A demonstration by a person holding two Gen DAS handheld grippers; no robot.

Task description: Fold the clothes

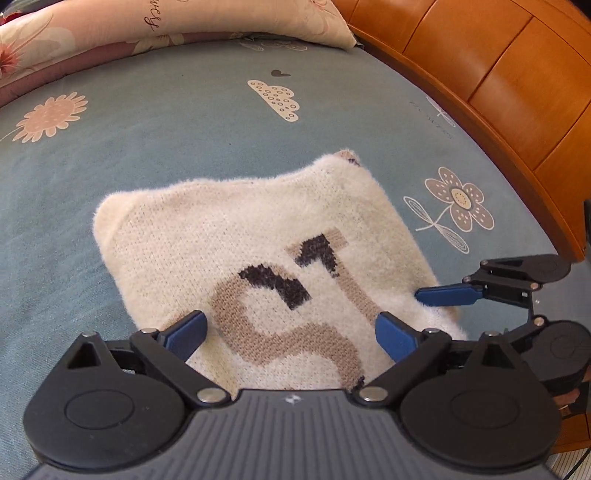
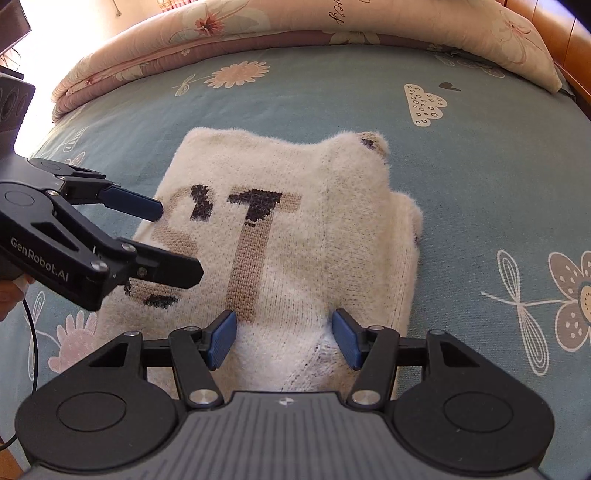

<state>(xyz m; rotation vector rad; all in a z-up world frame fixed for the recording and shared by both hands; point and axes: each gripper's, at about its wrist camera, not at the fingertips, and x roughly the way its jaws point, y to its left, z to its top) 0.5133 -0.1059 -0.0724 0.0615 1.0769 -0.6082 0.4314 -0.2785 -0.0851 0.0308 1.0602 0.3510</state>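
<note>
A cream fuzzy knit sweater (image 1: 236, 236) with tan and dark letters lies folded into a compact rectangle on the blue-grey bed sheet (image 1: 147, 122). It also shows in the right wrist view (image 2: 295, 206). My left gripper (image 1: 291, 332) is open, its blue pads spread over the near edge of the sweater, holding nothing. My right gripper (image 2: 284, 338) is open over the sweater's near right part, empty. The right gripper also shows in the left wrist view (image 1: 461, 295) at the sweater's right edge. The left gripper shows in the right wrist view (image 2: 177, 240) over the sweater's left side.
A floral quilt (image 2: 258, 22) is piled along the far side of the bed. A wooden headboard (image 1: 498, 74) runs along the right. The sheet (image 2: 480, 184) carries flower and cloud prints around the sweater. A dark object (image 2: 11, 99) stands at far left.
</note>
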